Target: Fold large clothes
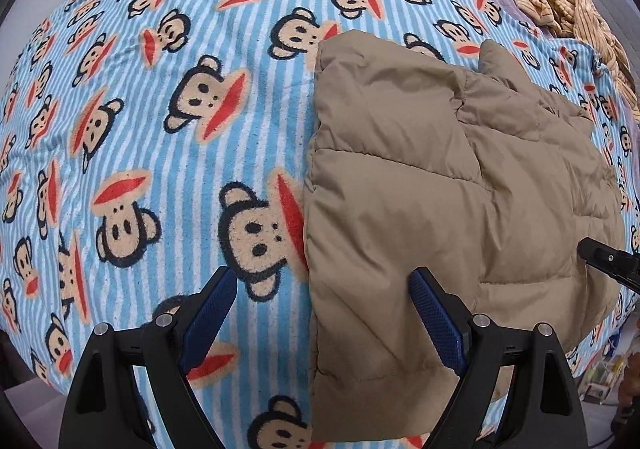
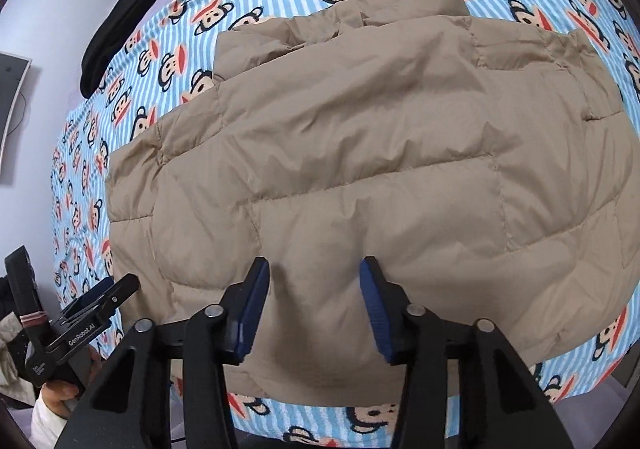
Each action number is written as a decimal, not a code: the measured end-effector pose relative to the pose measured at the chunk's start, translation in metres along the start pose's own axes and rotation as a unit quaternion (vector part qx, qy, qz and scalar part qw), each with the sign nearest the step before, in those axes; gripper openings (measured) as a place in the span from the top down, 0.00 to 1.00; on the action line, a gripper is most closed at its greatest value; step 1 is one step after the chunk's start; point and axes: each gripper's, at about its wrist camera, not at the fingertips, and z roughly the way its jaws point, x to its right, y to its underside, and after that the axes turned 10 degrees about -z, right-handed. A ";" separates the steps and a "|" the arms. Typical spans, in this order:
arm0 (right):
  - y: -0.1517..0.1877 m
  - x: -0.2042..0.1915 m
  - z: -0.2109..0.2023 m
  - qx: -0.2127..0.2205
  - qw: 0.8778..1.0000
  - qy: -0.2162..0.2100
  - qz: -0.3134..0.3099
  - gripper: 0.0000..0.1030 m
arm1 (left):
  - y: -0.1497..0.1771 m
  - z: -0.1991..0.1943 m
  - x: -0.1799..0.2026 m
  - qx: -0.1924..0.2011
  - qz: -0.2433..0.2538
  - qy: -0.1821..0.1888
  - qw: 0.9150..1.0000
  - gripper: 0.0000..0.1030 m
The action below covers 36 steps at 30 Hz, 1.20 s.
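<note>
Item: tan quilted puffer jacket (image 2: 360, 169), large, lying flat on a bed under a blue-striped monkey-print blanket (image 1: 140, 129). It appears partly folded already, its upper part doubled toward the far end; the near hem runs close to the bed's near edge.

Left tongs (image 1: 320, 313): released, jaws wide, pointing steeply down over the jacket's side edge. One blue pad (image 1: 434, 313) stands above the fabric, the other above the bare blanket. Nothing gripped.

Right tongs (image 2: 314, 305): jaws partly drawn in over the near part of the jacket, fabric bulging between the pads. Whether the pads actually press the cloth cannot be told from here.

Other items: black garment (image 2: 128, 21) at the far side of the bed; beige ribbed cloth (image 1: 560, 9) heaped at a far corner. A hand (image 2: 60, 393) holds the left tool's handle.

Step in hand, as judged: taking hold of the near hem with both tongs for the next fold.

Next move calls for: the left tongs to settle across the edge and clench, both grips to bite through the puffy layers, then a level lift together toward the far end.
</note>
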 end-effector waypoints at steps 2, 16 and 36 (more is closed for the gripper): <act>-0.004 0.000 0.004 0.002 1.000 0.006 -0.001 0.60 | -0.008 0.000 -0.004 0.014 0.014 0.017 1.000 0.13; -0.007 0.001 0.023 -0.013 1.000 0.021 -0.003 0.60 | -0.033 0.078 -0.007 -0.139 0.039 0.276 0.950 0.14; -0.048 0.041 -0.003 0.087 0.995 0.037 -0.035 0.83 | -0.005 -0.021 0.074 -0.093 0.076 0.307 0.944 0.78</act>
